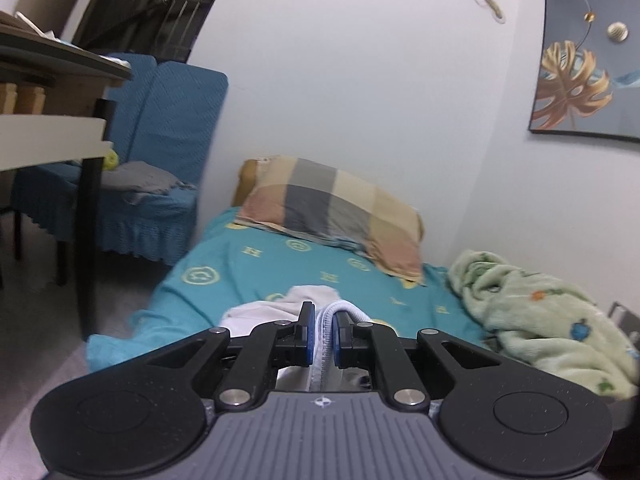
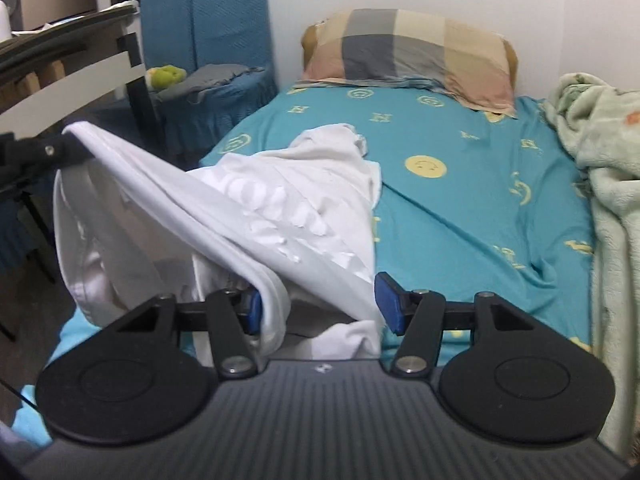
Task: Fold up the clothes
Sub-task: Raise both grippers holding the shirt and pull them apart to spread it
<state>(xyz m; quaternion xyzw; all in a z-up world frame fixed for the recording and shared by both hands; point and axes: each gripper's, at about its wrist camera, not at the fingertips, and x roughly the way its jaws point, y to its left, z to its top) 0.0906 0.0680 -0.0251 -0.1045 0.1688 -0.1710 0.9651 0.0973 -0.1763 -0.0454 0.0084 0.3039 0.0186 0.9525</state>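
A white T-shirt point(image 2: 280, 208) with raised white lettering lies partly on the teal bedsheet point(image 2: 460, 208) and is lifted at its near edge. My left gripper point(image 1: 323, 330) is shut on a hemmed edge of the shirt point(image 1: 322, 344); it also shows at the left of the right wrist view point(image 2: 68, 148), holding the cloth up. My right gripper point(image 2: 318, 304) is open, its jaws wide apart around the shirt's near edge, with cloth draped over the left finger.
A plaid pillow point(image 2: 408, 52) lies at the head of the bed. A pale green blanket point(image 2: 600, 160) is heaped along the right side. A blue-covered chair point(image 2: 212, 60) and a dark-legged table point(image 1: 48, 92) stand left of the bed.
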